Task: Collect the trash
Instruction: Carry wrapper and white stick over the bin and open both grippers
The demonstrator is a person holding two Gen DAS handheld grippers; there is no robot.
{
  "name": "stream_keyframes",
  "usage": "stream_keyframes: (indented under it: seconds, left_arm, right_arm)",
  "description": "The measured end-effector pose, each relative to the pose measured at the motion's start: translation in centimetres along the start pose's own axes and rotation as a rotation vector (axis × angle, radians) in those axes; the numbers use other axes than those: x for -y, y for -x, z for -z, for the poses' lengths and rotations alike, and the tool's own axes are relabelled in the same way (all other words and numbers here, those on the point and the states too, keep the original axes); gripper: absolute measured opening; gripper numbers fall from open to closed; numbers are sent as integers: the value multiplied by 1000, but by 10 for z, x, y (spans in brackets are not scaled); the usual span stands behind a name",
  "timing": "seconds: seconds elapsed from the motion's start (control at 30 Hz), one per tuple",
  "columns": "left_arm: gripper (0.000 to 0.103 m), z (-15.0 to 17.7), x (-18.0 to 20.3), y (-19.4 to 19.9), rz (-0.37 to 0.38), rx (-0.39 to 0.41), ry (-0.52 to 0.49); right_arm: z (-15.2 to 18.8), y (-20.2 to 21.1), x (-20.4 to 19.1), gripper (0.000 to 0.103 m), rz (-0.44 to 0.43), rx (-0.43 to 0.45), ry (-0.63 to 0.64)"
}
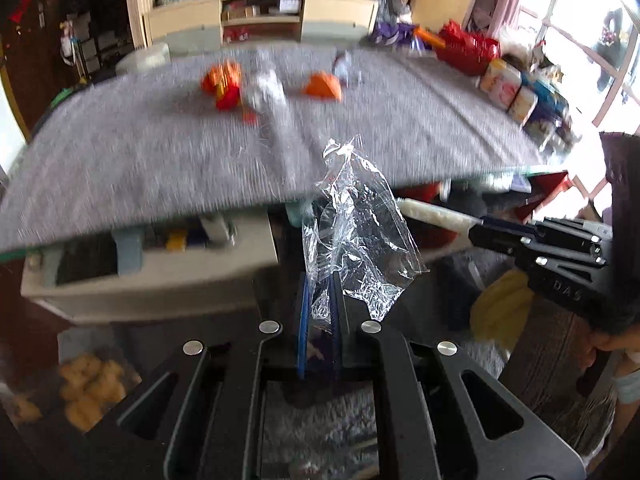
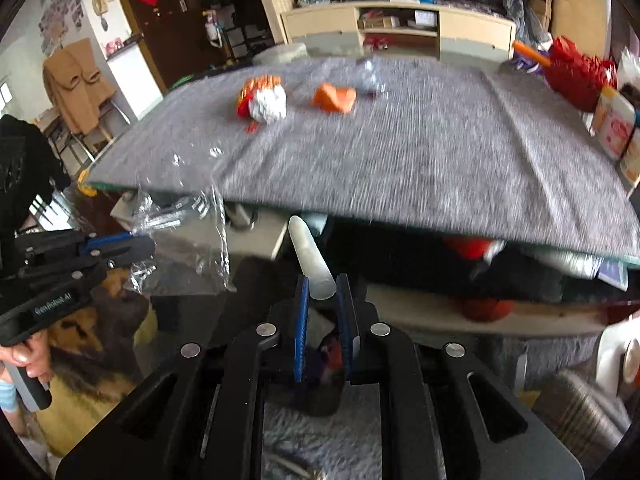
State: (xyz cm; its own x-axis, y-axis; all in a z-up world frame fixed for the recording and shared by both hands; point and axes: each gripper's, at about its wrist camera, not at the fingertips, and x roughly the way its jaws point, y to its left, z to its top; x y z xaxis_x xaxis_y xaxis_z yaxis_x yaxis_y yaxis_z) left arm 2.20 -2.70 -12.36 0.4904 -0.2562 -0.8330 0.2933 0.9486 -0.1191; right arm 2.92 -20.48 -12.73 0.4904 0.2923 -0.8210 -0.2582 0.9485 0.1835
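Observation:
My left gripper (image 1: 320, 288) is shut on a crumpled clear plastic wrapper (image 1: 356, 236), held off the near edge of the grey-covered table (image 1: 160, 168). The right wrist view shows that wrapper (image 2: 188, 248) at the left gripper (image 2: 132, 236). My right gripper (image 2: 322, 292) is shut on a white foam stick (image 2: 310, 256), which pokes forward below the table edge; the same stick (image 1: 436, 214) shows in the left wrist view. On the cloth lie an orange-red wrapper (image 2: 256, 90), a white paper ball (image 2: 270, 106), an orange scrap (image 2: 334, 98) and a silvery wrapper (image 2: 370, 76).
Red bags (image 2: 576, 72) and cartons (image 2: 614, 128) line the table's right side. Behind stands a low beige cabinet (image 2: 400, 28). Below the table are shelves with clutter, yellow plush items (image 1: 90, 384) and a grey rug (image 2: 328, 440). A hand (image 2: 26, 358) holds the left gripper's handle.

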Motion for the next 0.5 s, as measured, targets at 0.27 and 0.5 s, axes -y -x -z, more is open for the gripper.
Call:
stream_keyframes:
  seconds: [0.27, 0.5]
  left_arm:
    - [8, 49, -3, -57, 15, -154, 27]
    - [9, 65, -9, -91, 34, -227, 38]
  right_arm:
    - [32, -46, 0, 15, 15, -161, -52]
    - [45, -77, -6, 15, 28, -237, -52]
